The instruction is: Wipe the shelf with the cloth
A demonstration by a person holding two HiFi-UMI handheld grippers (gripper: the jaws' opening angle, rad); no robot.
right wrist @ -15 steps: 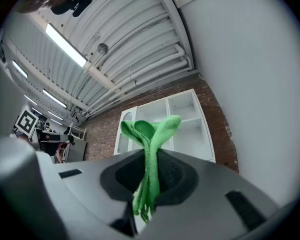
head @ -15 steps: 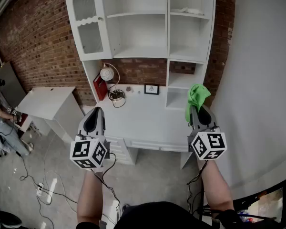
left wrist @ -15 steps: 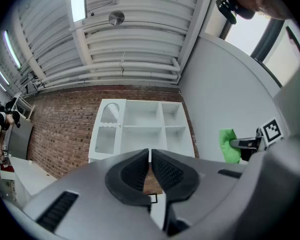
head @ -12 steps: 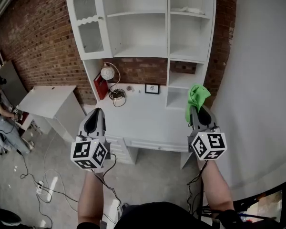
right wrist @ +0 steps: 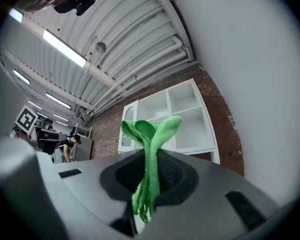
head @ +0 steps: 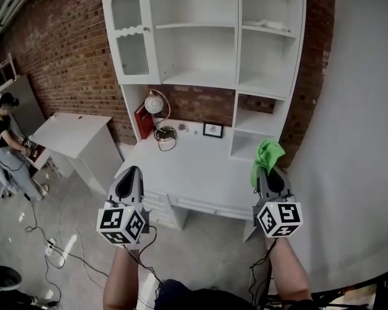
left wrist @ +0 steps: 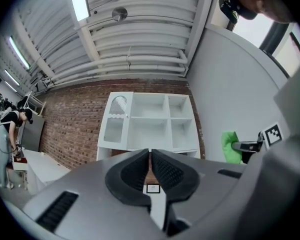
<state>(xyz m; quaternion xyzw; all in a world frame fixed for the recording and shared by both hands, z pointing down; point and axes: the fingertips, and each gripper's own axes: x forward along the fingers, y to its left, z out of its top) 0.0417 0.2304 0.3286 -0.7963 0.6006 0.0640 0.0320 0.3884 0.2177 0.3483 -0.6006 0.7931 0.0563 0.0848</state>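
We hold the right gripper (head: pixel 269 172) with its jaws pressed together on a green cloth (head: pixel 266 154). The cloth's folded upper end stands above the jaw tips, and its lower end hangs down between them. The left gripper (head: pixel 130 173) has its jaws closed against each other with nothing between them. Each gripper carries a cube of black-and-white square markers (head: pixel 279 219).

Both grippers hang in front of a white desk (head: pixel 200 173), level with its front edge and well short of the white shelf unit (head: pixel 200 50) that stands on it. The unit has open compartments and an arched glazed door (head: pixel 130 34) at its upper left.

On the desk top, against the red brick wall (head: pixel 64 50), we see:
- a round white lamp (head: pixel 154 103)
- a red box (head: pixel 141 120)
- coiled cables (head: pixel 165 134)
- a small framed card (head: pixel 213 130), its print too small to read

A plain grey wall (head: pixel 362 108) closes the right side. To the left are a low white cabinet (head: pixel 71 134), a concrete floor (head: pixel 200 250) and a person (head: pixel 10 154). Strip lights (left wrist: pixel 80 1) run along the ribbed ceiling.
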